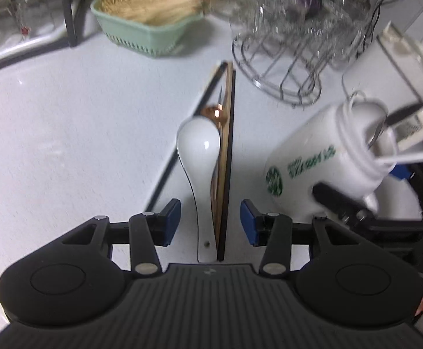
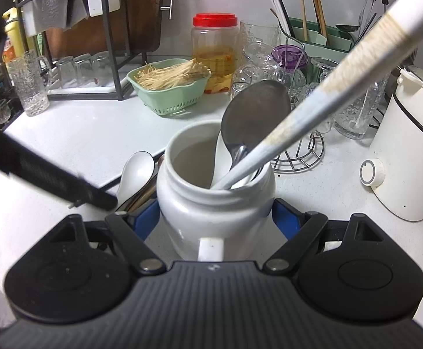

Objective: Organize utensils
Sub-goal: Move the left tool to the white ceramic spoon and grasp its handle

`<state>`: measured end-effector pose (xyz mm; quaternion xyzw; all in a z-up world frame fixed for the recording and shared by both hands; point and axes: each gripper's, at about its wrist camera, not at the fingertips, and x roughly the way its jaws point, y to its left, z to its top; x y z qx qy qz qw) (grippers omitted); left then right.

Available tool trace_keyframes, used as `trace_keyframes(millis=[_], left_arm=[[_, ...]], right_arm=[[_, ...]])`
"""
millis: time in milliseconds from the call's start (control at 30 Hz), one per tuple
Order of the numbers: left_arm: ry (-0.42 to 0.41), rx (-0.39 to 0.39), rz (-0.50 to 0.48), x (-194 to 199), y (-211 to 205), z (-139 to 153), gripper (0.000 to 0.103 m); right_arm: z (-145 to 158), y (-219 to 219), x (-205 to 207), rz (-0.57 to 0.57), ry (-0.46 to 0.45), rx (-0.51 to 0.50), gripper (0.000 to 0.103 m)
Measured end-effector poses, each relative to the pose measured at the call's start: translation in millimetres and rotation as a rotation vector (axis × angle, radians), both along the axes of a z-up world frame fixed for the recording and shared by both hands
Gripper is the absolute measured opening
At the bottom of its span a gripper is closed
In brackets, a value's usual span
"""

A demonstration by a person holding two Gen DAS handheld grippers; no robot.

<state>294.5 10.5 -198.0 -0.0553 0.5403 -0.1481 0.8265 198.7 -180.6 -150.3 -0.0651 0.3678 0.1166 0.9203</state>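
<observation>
left wrist view: left gripper points down at the white surface, jaws open, blue pads either side of a white ceramic spoon and a thin dark-edged brown board standing on edge next to it. pads touch neither. a copper-coloured spoon bowl shows just behind the white spoon's bowl, against the board. right of that, a white jar with green print, tilted in this view, with utensil handles sticking out of its mouth; a black finger of the right gripper presses its side. further back: wire rack with glassware, green basket of enoki mushrooms, white kettle. view is blurry.

right wrist view: right gripper jaws closed on the white jar, blue pads on both sides of its body. inside the jar: a metal spoon, a white spoon and a long white handle with worn brown patches leaning out to the upper right. white ceramic spoon lies on the surface just left of the jar, with the left gripper's black finger reaching in next to it. behind: red-lidded plastic jar, green basket, glasses, chopstick holder, kettle.
</observation>
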Motion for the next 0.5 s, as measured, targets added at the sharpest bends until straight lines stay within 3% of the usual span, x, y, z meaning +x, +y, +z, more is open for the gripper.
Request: trace_keyframes(millis=[200,500], left_arm=[[-0.015,0.031,0.05,-2.2,-3.1,-11.2,0.034],[-0.022,0.079,0.105,3.9,-14.2,-18.5,0.032]], right_arm=[[0.0,-0.7,-3.3,-0.008,-0.006,0.003,0.086],[-1.6,-0.1,-5.4,-0.012,-0.022,0.006,0.086]])
